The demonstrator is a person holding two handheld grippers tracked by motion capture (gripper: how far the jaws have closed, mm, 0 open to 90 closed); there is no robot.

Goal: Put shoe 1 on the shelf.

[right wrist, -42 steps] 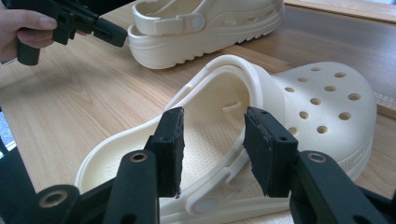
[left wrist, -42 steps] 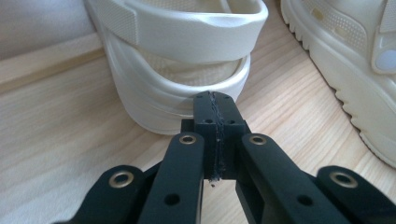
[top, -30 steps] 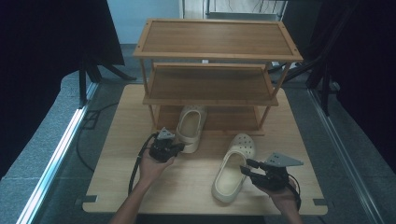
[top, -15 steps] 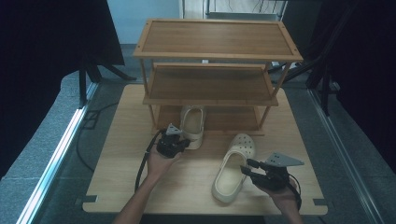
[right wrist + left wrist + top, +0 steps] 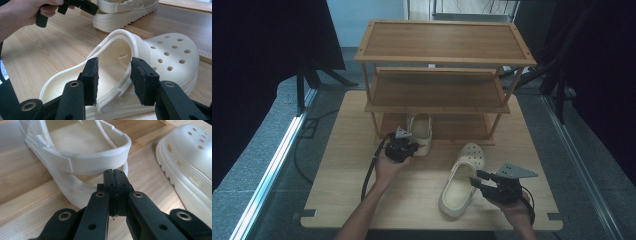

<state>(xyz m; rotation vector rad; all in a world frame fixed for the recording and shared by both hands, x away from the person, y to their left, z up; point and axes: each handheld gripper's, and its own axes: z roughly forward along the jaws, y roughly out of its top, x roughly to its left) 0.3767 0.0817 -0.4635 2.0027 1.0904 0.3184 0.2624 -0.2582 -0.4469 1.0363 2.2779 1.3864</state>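
So the biggest thing here is the three-tier wooden shoe rack [image 5: 444, 75] at the back of the counter [image 5: 342, 190]. Two cream foam clogs are in play. One clog [image 5: 420, 132] has its toe tucked under the rack's bottom shelf, heel sticking out toward the person. The other clog [image 5: 460, 179] lies out in the open on the counter, toe pointing at the rack.

These look like typical moulded foam, so I'd guess super light, squishy but springy, a bit grippy, nothing fragile. Best places to grab are probably the side wall of the heel opening or the strap; the strap pivots, so the wall is safer.

Left tongs [image 5: 115, 176] are pressed together on nothing, tips right at the heel of the tucked clog, looks like nudging it in. Right tongs [image 5: 113, 75] are spread apart, straddling the side wall and strap of the loose clog, not squeezing it yet.
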